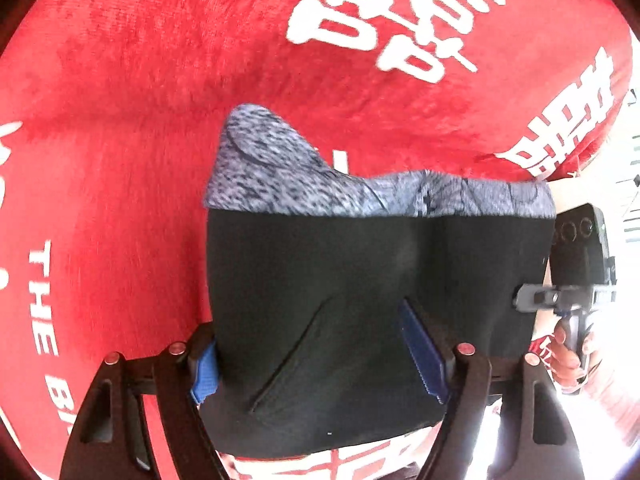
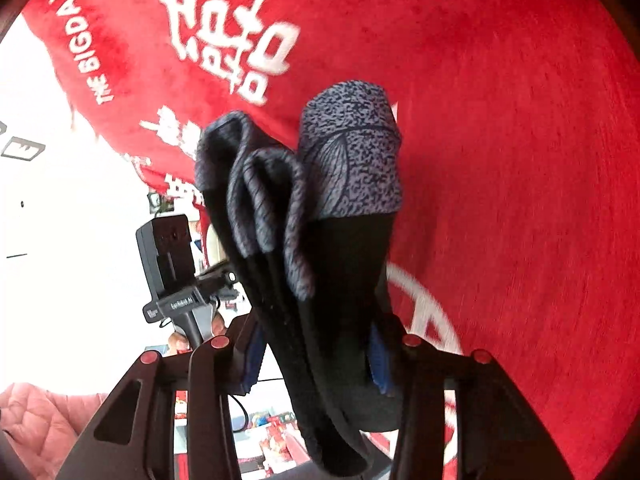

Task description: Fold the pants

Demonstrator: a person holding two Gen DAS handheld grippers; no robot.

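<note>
A red plush blanket (image 1: 140,80) printed with white characters and the words "THE BIG DAY" spreads under everything and fills most of both views. Above it hangs the one pair of pants (image 1: 360,280), black with a speckled grey-blue band along its far edge, lifted off the blanket and folded into several layers that bunch thickly in the right wrist view (image 2: 340,260). The cloth blocks the middle of both views, hiding the blanket behind it. Two grippers hold it: the left gripper (image 1: 320,364) has its blue-padded fingers (image 1: 424,356) clamped on one black edge, and the right gripper (image 2: 316,360) is clamped on the bunched layers. A pink quilted cushion (image 2: 36,420) sits at the lower left corner, beyond the blanket's edge.
</note>
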